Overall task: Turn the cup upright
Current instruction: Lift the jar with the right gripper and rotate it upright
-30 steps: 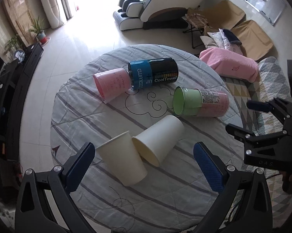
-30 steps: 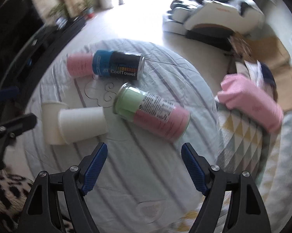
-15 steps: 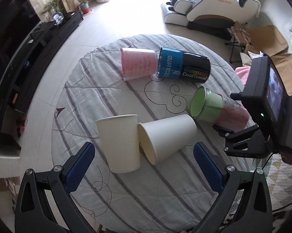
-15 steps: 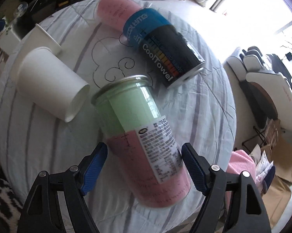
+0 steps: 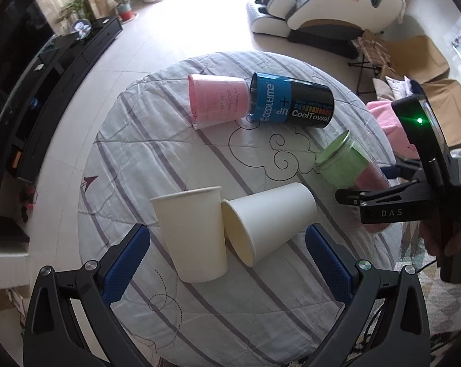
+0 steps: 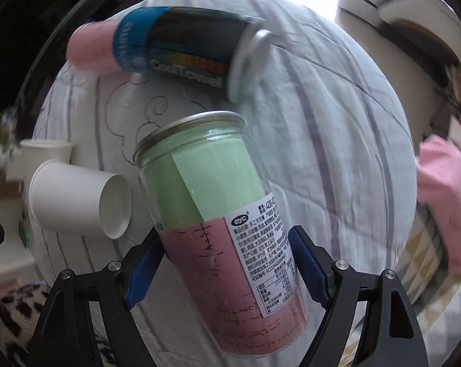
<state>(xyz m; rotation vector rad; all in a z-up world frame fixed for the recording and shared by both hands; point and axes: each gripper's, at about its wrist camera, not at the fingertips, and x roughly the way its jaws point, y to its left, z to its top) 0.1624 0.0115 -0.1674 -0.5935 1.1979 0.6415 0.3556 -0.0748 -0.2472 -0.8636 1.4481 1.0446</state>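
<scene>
A clear jar-like cup with green and pink paper inside (image 6: 218, 214) lies on its side on the round table, its open rim pointing away from me. My right gripper (image 6: 226, 270) straddles its pink lower half, with the blue pads (image 6: 143, 270) close against both sides. The same cup (image 5: 346, 162) shows at the right in the left wrist view, behind the right gripper's body (image 5: 414, 189). My left gripper (image 5: 227, 260) is open and empty, hovering over two white paper cups: one stands mouth down (image 5: 193, 232), one lies on its side (image 5: 267, 217).
A blue and black CoolTowel can (image 5: 291, 104) and a pink cup (image 5: 218, 101) lie on their sides at the far part of the table (image 5: 138, 153). A pink towel (image 6: 444, 189) lies on a sofa to the right. A massage chair (image 5: 328, 9) stands beyond the table.
My right gripper has moved in on the green and pink cup and its jaws have narrowed around the pink half. My left gripper has drifted a little closer to the white cups.
</scene>
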